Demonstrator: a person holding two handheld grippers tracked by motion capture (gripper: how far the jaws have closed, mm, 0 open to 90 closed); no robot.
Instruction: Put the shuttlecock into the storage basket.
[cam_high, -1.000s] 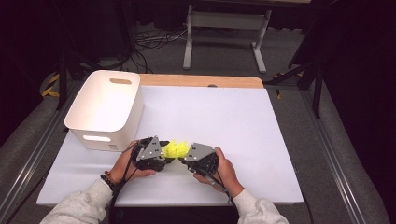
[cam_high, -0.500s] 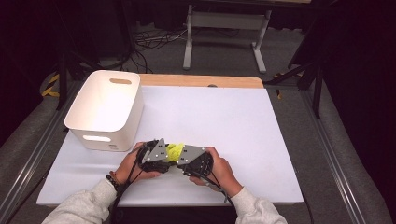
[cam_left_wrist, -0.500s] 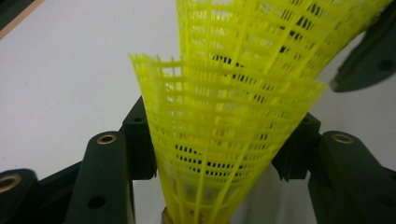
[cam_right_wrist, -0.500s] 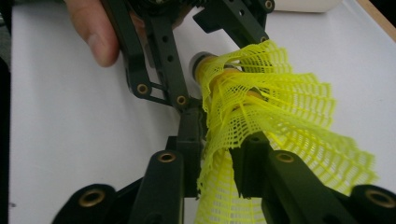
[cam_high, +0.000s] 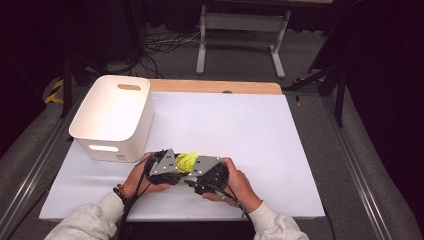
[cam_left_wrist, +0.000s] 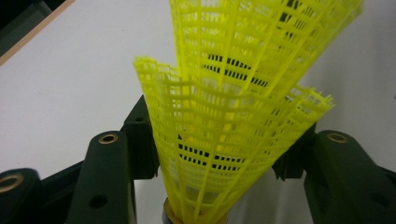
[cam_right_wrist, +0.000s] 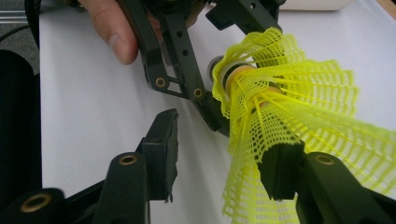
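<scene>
Stacked yellow mesh shuttlecocks (cam_high: 187, 160) hang between my two grippers near the table's front edge. In the left gripper view the nested skirts (cam_left_wrist: 233, 102) fan upward, and my left gripper (cam_left_wrist: 224, 140) is shut on them low down, near the cork. My right gripper (cam_right_wrist: 224, 154) has just been opening its jaws. The outer skirt (cam_right_wrist: 299, 107) lies between them, resting against the right pad, while the left pad (cam_right_wrist: 161, 144) stands clear of it. The left gripper's fingers (cam_right_wrist: 182, 56) hold the cork end in that view. From above, the left gripper (cam_high: 172, 167) and right gripper (cam_high: 195, 172) nearly meet.
A white plastic bin (cam_high: 112, 117) with handle slots stands at the table's left, just behind my left hand. The white sheet (cam_high: 240, 130) covers the tabletop, with a wooden strip (cam_high: 215, 86) at the far edge. A metal stand and cables are on the floor beyond.
The two grippers have drawn slightly closer together around the yellow shuttlecocks, so less of the yellow shows between them. The bin has not moved.
</scene>
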